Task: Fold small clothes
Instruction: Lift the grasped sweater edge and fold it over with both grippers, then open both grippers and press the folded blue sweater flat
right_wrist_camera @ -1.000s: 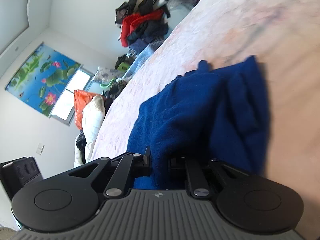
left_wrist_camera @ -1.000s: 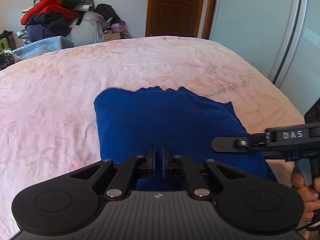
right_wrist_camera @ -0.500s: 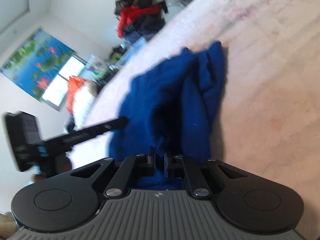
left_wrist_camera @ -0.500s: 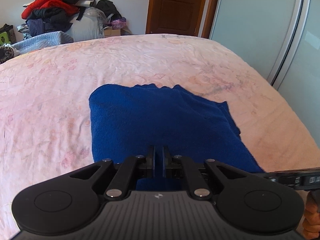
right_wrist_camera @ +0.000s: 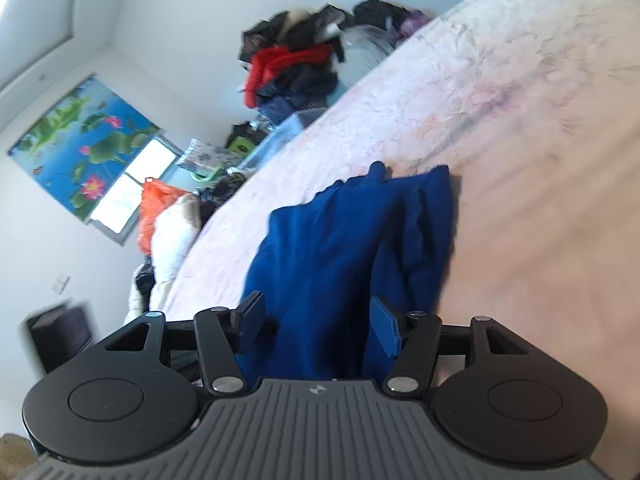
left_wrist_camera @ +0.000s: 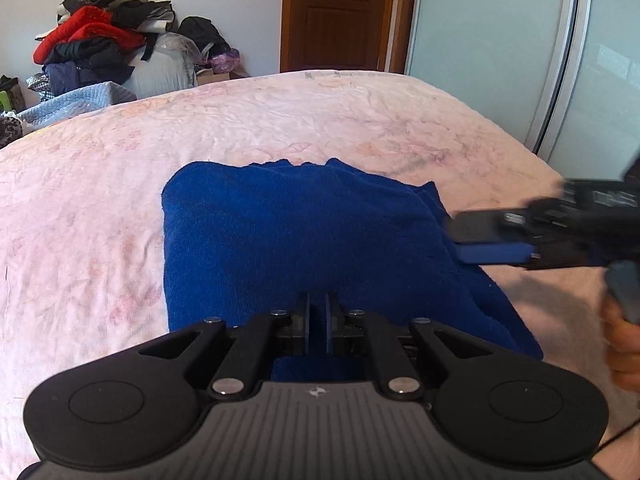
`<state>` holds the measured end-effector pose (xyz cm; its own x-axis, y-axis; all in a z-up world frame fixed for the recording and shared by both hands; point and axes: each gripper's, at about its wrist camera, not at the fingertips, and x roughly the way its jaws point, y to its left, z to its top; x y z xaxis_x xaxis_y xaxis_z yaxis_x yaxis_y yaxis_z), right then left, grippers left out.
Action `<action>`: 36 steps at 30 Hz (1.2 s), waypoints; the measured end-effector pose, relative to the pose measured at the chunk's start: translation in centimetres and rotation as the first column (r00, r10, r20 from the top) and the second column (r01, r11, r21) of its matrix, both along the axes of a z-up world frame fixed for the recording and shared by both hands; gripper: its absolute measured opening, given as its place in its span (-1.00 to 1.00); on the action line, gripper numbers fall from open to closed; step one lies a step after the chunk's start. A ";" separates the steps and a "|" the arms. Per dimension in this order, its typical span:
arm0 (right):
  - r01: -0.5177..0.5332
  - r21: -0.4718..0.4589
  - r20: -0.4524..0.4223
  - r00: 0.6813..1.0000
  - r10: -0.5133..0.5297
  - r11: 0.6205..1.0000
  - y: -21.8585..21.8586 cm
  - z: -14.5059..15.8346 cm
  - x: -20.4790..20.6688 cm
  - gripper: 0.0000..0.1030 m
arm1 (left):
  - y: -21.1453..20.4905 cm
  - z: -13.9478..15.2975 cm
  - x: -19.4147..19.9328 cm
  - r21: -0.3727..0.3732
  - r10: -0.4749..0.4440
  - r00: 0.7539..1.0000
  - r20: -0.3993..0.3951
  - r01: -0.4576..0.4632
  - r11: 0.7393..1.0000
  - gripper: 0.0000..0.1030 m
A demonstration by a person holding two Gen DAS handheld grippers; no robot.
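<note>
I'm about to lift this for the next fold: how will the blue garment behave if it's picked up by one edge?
The blue garment looks like soft, fuzzy knit lying in limp folds, so it would probably droop rather than hold shape. Its layered right edge may fall open. The nap likely grips well between the left tongs, which are shut on its near edge.

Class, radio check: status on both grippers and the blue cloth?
Left gripper shut on blue cloth. Right gripper just opened, cloth loose between. Bed clear around it.

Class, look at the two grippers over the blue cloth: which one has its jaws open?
The right gripper: its jaws have just opened, apart around the blue cloth. The left gripper stays pinched shut.
</note>
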<state>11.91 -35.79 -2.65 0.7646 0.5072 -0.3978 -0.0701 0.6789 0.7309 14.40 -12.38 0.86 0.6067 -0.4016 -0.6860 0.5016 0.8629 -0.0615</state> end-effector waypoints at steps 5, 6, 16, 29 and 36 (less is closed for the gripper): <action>0.087 0.009 -0.048 0.995 -0.086 0.996 0.3 -1.3 4.2 -0.83 | 0.1 0.0 0.5 -0.016 0.026 0.999 -0.027 -0.026 1.000 -0.87; 0.103 -0.030 -0.023 0.994 -0.104 0.994 0.6 -0.9 4.1 -0.84 | 0.0 0.1 0.4 -0.021 0.022 0.999 -0.028 -0.023 1.000 -0.86; 0.278 -0.363 0.072 0.960 -0.271 0.889 1.2 0.7 2.2 -0.30 | -0.7 -0.7 -0.4 -0.015 0.002 1.000 -0.015 -0.002 1.000 -0.69; 0.113 -0.270 0.008 0.993 -0.115 0.956 3.1 -0.1 -7.7 -0.26 | 0.2 0.3 -2.3 -0.035 0.037 0.998 0.051 -0.036 0.999 0.21; 0.105 -0.094 -0.049 0.993 -0.110 0.990 2.4 -2.4 -9.1 -0.25 | 3.3 1.5 -2.6 -0.074 0.157 0.984 0.085 -0.151 0.986 0.41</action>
<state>2.83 -33.37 -5.01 0.7890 0.3829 -0.4805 0.0449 0.7441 0.6666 11.80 -9.03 2.32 0.7233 -0.3418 -0.6001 0.3691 0.9257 -0.0824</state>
